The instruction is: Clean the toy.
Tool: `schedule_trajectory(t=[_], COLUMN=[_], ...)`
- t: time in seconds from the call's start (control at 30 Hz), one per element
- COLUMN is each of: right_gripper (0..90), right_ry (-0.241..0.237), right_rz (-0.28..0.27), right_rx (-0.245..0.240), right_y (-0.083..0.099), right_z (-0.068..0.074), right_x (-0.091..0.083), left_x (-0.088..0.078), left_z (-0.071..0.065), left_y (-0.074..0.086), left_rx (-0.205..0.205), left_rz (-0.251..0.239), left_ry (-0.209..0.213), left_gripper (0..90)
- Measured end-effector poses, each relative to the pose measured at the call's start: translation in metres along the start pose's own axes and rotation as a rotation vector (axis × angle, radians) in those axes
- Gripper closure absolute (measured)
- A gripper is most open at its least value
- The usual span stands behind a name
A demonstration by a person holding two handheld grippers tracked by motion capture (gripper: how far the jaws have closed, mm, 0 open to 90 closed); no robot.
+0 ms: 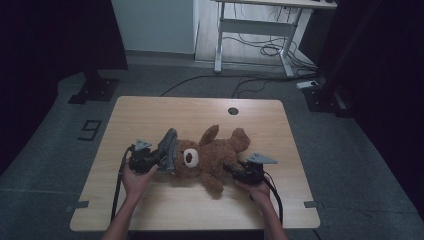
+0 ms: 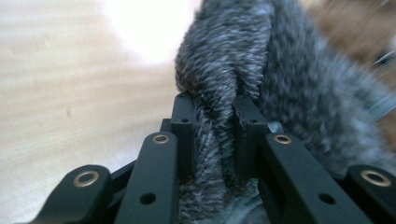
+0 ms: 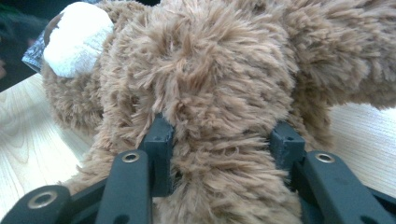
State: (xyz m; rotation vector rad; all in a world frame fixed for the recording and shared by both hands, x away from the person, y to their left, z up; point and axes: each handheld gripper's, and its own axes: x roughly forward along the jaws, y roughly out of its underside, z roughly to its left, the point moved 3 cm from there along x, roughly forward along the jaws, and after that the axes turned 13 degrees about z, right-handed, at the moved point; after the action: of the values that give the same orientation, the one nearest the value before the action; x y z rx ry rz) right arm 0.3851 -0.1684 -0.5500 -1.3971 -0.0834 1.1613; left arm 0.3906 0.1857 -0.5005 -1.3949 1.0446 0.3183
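I have the brown teddy bear (image 1: pixel 212 157) lying mid-table (image 1: pixel 150 112) – my left gripper (image 2: pixel 214 135) pinches a fold of its grey fuzzy hat (image 2: pixel 243 70), my right gripper (image 3: pixel 224 140) clasps a plush limb. Seemingly I'm fitting or tugging that hat; next needs steady counter-pull. Nothing nearby obstructs

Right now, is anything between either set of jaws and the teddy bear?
Nothing visible. The left gripper pinches the grey furry piece by the teddy bear head; the right gripper already straddles a brown limb.
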Motion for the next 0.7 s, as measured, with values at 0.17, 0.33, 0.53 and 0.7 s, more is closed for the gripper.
schedule_trajectory(t=[0.17, 0.33, 0.53, 0.7], right_gripper=[53.7, 53.8, 53.8, 54.3], right_ry=[0.003, 0.009, 0.011, 0.029], right_rz=[-0.001, -0.004, 0.001, 0.006], right_rx=[-0.001, 0.002, -0.001, -0.003], right_y=[0.000, 0.000, 0.000, 0.001], right_z=[0.001, 0.002, 0.002, 0.003], right_x=[0.000, 0.000, 0.000, 0.000], left_x=[-0.022, -0.013, 0.026, 0.058], left_z=[-0.037, -0.100, -0.165, -0.178], left_y=[-0.030, -0.061, -0.082, -0.082], left_rx=[0.089, 0.225, 0.323, 0.330], left_rz=[-0.069, -0.053, 0.012, 0.055], left_ry=[0.059, 0.117, 0.149, 0.090], left_gripper=[73.1, 73.1, 73.1, 73.1])
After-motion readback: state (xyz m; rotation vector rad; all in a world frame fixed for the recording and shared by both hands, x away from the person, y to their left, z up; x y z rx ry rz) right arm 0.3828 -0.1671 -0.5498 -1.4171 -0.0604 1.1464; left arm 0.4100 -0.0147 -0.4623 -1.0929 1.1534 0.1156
